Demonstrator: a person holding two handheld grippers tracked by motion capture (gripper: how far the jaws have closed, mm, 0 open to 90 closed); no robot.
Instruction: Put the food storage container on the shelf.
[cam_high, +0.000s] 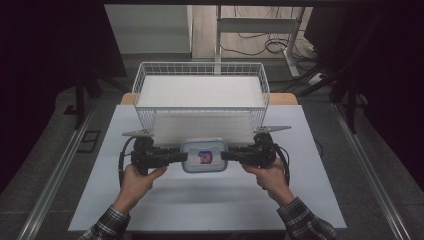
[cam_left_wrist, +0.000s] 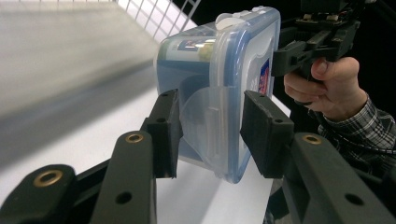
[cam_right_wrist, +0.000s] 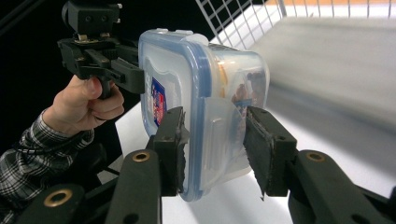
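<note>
A clear plastic food container (cam_high: 202, 156) with a blue-rimmed lid and a red-and-blue label hangs above the table, lid up, held at both short ends. My left gripper (cam_high: 181, 156) is shut on its left end and my right gripper (cam_high: 224, 155) on its right end. In the left gripper view, the container (cam_left_wrist: 219, 70) stands on edge and my left gripper (cam_left_wrist: 210, 135) has its pads clamped over the end latch, with the right gripper (cam_left_wrist: 285, 58) at the far end. The right gripper view has my right gripper (cam_right_wrist: 212, 149) clamping the container (cam_right_wrist: 187, 70), with the left gripper (cam_right_wrist: 133, 74) opposite.
A white wire basket (cam_high: 200, 64) with a white floor stands just behind the container, its front wall close to the grippers. The white table top (cam_high: 200, 205) spreads out under and in front of the hands. Dark floor and metal rails flank the table.
</note>
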